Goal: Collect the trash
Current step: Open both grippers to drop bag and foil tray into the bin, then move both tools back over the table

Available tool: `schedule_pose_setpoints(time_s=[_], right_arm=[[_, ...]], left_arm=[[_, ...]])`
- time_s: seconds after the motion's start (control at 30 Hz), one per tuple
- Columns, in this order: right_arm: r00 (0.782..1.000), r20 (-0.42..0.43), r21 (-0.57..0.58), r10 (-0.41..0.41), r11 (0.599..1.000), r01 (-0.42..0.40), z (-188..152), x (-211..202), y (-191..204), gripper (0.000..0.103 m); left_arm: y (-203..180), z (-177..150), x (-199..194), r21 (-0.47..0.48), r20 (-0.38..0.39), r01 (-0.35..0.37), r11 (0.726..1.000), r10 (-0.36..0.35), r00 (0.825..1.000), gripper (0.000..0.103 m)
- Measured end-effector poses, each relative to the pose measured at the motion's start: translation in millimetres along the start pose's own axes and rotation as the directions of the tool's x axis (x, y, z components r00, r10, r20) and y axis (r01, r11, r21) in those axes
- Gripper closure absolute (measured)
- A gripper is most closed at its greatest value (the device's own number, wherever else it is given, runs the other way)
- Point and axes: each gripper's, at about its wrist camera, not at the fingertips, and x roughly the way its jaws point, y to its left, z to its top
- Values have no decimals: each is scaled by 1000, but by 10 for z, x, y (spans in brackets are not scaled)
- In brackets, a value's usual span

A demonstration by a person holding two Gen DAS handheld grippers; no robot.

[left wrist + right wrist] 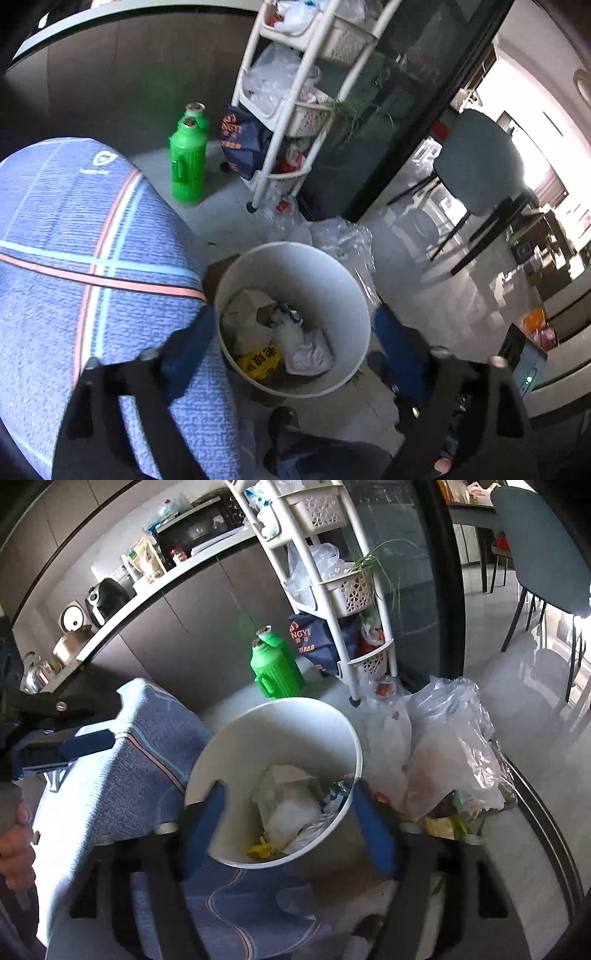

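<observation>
A white round bin [295, 254] stands on the floor holding crumpled white paper [308, 350] and a yellow wrapper [260, 363]. My left gripper [291, 332] hangs over its mouth, open, with nothing between its blue fingers [195, 332]. In the right wrist view the same bin [277, 720] shows white plastic [291, 812] and yellow scraps [260, 849] inside. My right gripper [290, 823] is open above the bin's near rim, and it too is empty. A clear plastic bag [454, 757] stuffed with rubbish sits just right of the bin.
A bulky thing under a blue patterned cloth [74, 258] presses against the bin's left side. Two green jugs [275, 672] and a white tiered rack [332, 590] stand behind. A chair [480, 158] is past the glass door. A hand [14, 849] shows at the left edge.
</observation>
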Motion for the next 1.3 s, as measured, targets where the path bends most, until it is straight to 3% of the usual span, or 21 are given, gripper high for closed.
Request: schedule_pose_setpoints(time_s=[0.07,0.4,0.6,0.8,1.03,1.3], right_arm=[[1000,-1,-11,11,1000,-11,1,-47,50,8],[999,-18,-101,47,994,-49,-3,-274,490,9],[997,-27,-172,76,982,-79,-22,-401,806,9],[992,-27,-291,122,949,-125,-99,-534,1253,9],[977,-37,-360,211,909,-210,-179,-624,1788,9],[950,-180,-447,256,839,-311,-286,-453,2526,9]], left_arm=[[10,-14,-90,-7,29,-17,1000,17,999,4],[194,-161,-692,-48,86,-28,998,32,996,4],[584,-390,-1215,-152,122,-56,987,75,990,4],[1036,-723,-1661,-209,128,-147,967,176,976,4],[1751,-1162,-2213,-277,122,-278,920,320,939,4],[2239,-1435,-2449,-249,119,-272,929,308,944,7]])
